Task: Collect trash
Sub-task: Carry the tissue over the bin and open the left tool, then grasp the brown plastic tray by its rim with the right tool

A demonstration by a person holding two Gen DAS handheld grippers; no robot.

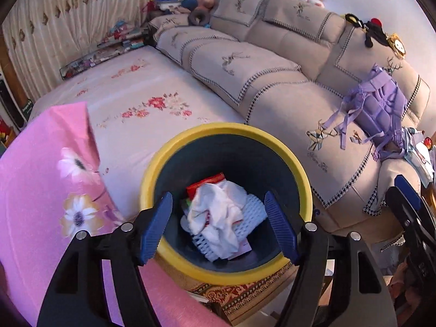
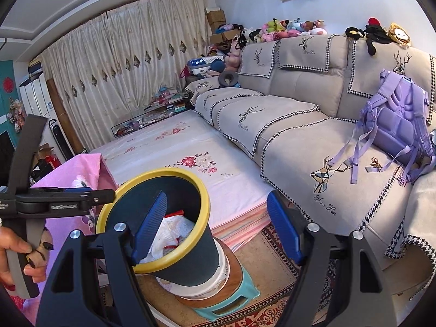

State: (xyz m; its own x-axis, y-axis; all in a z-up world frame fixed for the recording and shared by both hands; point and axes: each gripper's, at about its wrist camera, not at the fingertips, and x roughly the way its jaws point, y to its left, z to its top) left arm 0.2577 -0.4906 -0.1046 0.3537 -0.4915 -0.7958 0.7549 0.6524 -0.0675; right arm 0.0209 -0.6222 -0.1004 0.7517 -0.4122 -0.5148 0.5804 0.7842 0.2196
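Your left gripper point(image 1: 218, 226) hangs with fingers wide over the yellow-rimmed bin point(image 1: 163, 163), crumpled trash point(image 1: 218, 212) between them. Only your right view shows the stool point(image 2: 239, 297) under it; right gripper point(image 2: 218, 226) spread, empty, straddling the bin's right wall.

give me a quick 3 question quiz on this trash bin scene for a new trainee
1. True or false: the left gripper is shut on a piece of trash.
2. What colour is the rim of the trash bin? A) red B) yellow C) white
3. Fill in: the purple backpack lies on the ____.

Key:
1. False. Both grippers, the right gripper included, are open and hold nothing; crumpled white paper lies inside the bin.
2. B.
3. Sofa.
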